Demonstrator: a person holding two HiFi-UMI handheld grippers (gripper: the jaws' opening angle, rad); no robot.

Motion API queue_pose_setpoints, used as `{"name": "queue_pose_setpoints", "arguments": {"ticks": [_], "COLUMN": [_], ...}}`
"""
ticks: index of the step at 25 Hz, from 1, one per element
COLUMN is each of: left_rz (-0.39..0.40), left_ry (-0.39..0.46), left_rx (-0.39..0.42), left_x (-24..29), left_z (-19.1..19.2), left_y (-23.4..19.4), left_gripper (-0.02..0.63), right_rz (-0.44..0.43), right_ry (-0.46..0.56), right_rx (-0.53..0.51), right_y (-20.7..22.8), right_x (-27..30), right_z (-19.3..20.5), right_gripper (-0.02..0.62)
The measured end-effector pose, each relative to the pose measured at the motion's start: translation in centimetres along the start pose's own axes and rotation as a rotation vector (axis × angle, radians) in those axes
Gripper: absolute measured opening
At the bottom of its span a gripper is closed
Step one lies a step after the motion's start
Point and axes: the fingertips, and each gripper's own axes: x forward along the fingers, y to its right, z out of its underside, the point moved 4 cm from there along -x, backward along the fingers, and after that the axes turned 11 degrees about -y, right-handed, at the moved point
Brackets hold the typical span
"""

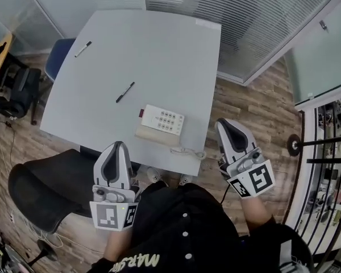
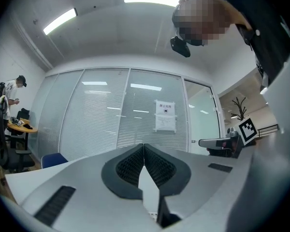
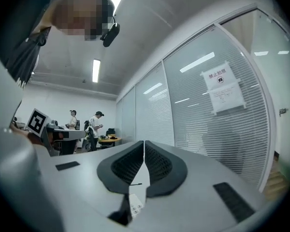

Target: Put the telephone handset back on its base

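A white telephone base (image 1: pixel 165 119) with a keypad sits near the front edge of the grey table (image 1: pixel 159 50). The cream handset (image 1: pixel 153 135) lies along the base's near side. I cannot tell whether it rests in its cradle. A coiled cord (image 1: pixel 188 152) trails to the right of it. My left gripper (image 1: pixel 117 148) hangs below the table edge, by my body, shut and empty. My right gripper (image 1: pixel 225 124) is off the table's right corner, also shut with nothing in it. In the right gripper view the telephone (image 3: pixel 136 208) peeks out below the closed gripper (image 3: pixel 144 145).
A black pen (image 1: pixel 125 92) lies mid-table and a marker (image 1: pixel 83 49) at the far left. A black office chair (image 1: pixel 42 192) stands left of me, and a blue chair (image 1: pixel 59 56) at the table's far left. Glass partitions (image 1: pixel 244 21) with blinds enclose the room.
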Motion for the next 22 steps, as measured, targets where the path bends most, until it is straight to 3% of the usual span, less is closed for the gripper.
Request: {"name": "queue_pose_setpoints", "arguments": {"ticks": [11,22], "left_rz": [0.003,0.000], "left_ry": [0.071,0.088], "left_rx": [0.053,0.078], "left_x": [0.9,0.8], "left_z": [-2.6,-3.6], "left_y": [-0.4,-1.0], "left_gripper": [0.017,0.017], "right_rz": [0.202,0.271], "right_ry": [0.106,0.133], "right_rx": [0.015,0.020], "right_y": [4.2,5.4], "right_x": [-4.7,-6.8], "right_z": [-2.1,-2.0], "right_gripper": [0.034,0.034]}}
